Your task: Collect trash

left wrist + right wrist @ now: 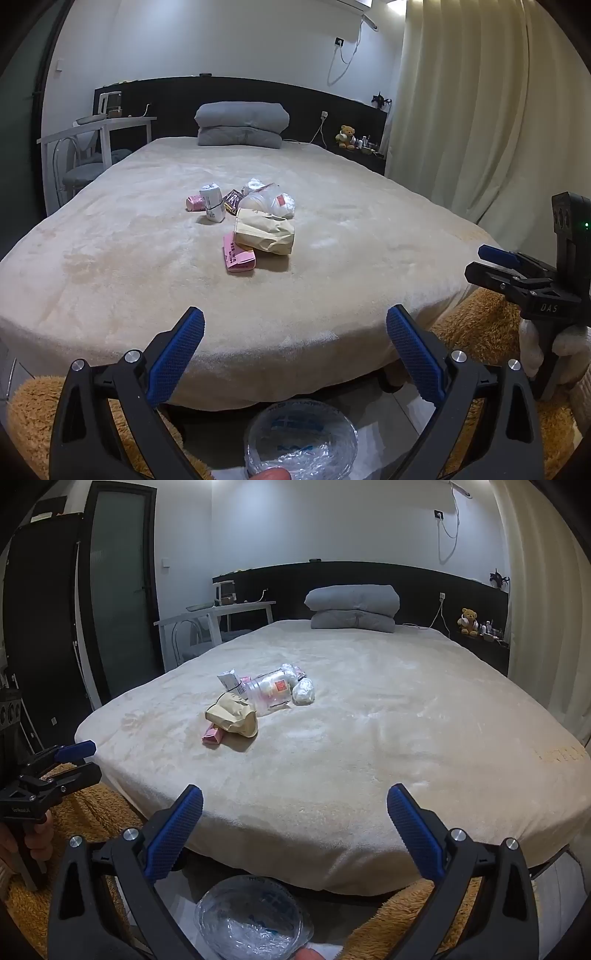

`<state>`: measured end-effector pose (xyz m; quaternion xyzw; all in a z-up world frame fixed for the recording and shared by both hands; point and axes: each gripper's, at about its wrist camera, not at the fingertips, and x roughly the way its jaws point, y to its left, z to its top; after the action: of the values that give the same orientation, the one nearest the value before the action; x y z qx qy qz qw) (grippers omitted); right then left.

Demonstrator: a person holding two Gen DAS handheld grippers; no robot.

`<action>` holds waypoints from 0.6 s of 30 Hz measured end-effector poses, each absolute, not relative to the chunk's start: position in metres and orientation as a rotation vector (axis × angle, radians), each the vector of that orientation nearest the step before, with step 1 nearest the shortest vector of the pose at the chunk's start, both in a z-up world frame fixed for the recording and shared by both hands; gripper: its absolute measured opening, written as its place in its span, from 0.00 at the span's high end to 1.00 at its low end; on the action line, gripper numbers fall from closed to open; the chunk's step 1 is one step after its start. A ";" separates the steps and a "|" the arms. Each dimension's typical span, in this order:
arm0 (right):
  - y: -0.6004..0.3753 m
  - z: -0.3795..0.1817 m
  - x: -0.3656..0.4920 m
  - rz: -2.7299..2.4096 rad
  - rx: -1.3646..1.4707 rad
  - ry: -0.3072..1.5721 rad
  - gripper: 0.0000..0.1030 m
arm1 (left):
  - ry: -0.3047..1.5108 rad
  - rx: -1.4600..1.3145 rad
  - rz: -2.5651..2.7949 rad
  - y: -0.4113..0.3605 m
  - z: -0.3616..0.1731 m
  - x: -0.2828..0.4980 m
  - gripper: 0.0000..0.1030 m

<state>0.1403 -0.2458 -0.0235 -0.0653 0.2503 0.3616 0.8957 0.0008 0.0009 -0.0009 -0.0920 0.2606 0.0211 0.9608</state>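
While both tools, left tool (295,332) and right tool (295,808), gape wide and empty, trash (245,218) lies clustered on the bed (110,258).

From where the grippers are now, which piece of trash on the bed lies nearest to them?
The pink packet, lying flat at the pile's front edge. The brown paper bag sits just behind it; the other pieces lie farther back.
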 end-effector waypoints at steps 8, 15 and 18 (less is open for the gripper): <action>-0.237 -0.020 0.137 0.748 -0.169 0.530 0.04 | 0.522 -0.160 0.057 -0.008 0.002 0.003 0.06; -0.236 -0.021 0.137 0.751 -0.170 0.528 0.04 | 0.518 -0.174 0.054 -0.006 0.001 0.002 0.06; -0.237 -0.021 0.135 0.753 -0.169 0.523 0.04 | 0.513 -0.178 0.055 -0.002 -0.001 0.002 0.06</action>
<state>0.1354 -0.2374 -0.0209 -0.0817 0.2524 0.3630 0.8932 0.0020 -0.0025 -0.0006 -0.0880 0.2534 0.0272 0.9630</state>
